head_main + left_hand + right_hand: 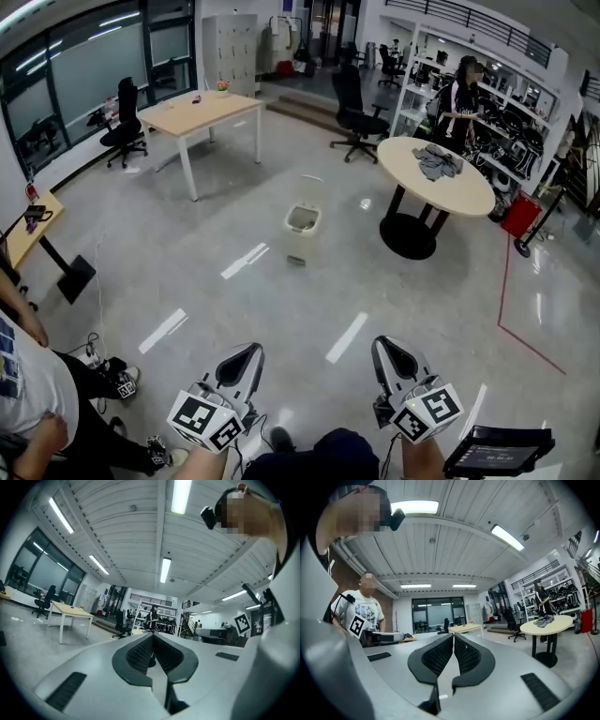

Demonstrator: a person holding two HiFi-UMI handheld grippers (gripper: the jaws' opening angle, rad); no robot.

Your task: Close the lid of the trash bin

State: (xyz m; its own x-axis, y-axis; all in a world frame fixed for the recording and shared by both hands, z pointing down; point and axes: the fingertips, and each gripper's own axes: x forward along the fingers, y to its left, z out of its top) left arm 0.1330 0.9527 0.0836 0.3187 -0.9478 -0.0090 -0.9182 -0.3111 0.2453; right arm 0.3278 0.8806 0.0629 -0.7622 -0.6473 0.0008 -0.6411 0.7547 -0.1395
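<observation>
A small white trash bin (302,221) stands on the grey floor in the middle of the head view, a few steps ahead. Its top is open, and the pale lid (310,180) seems raised at its far side. Both grippers are held low and near me, far from the bin. My left gripper (250,350) (153,635) points up and forward with its jaws pressed together and nothing between them. My right gripper (383,343) (453,634) is likewise shut and empty. The bin does not show clearly in either gripper view.
A round table (469,192) with grey cloth on it stands right of the bin. A rectangular desk (202,112) and office chairs (356,117) are farther back. One person (28,394) sits at my left, another (461,94) stands by shelves. Red tape (504,291) marks the floor.
</observation>
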